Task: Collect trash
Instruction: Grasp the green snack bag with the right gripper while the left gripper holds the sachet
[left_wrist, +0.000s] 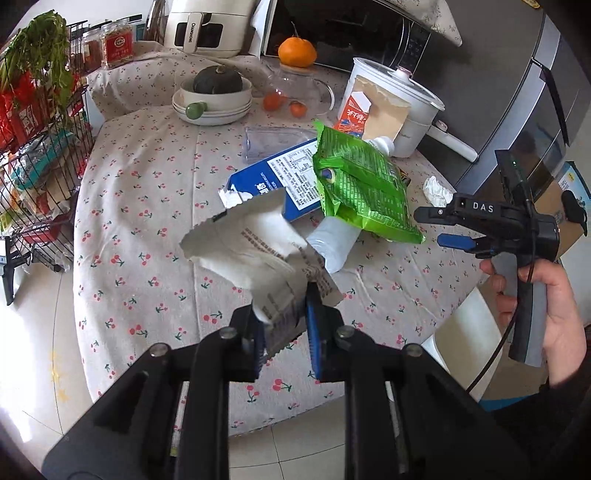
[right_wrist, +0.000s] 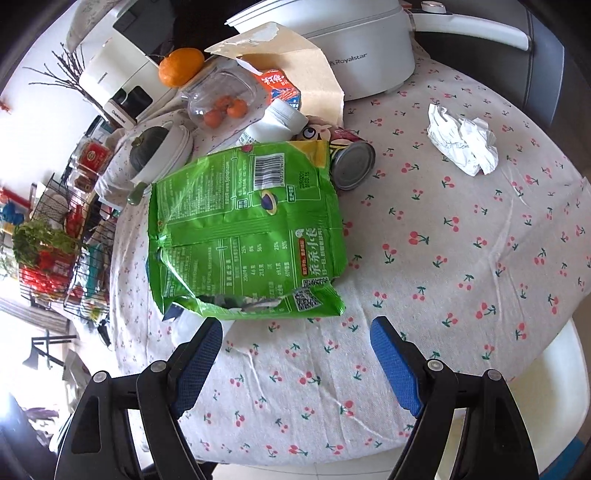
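Round table (left_wrist: 155, 206) in cherry-print cloth, pale tiled floor (left_wrist: 33, 350) (sunlit), wire rack (left_wrist: 44, 177)

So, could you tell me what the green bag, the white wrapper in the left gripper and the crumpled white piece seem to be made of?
Green bag: probably glossy plastic film, shiny and creased, with a silvery lining at its torn mouth.
White wrapper in the left gripper: matte printed film or coated paper, zigzag-cut edge.
Crumpled white piece: looks like tissue paper, soft dull folds.

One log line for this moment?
left tool: shut on white wrapper | right tool: open, empty | next candidate: green bag | crumpled tissue: on table
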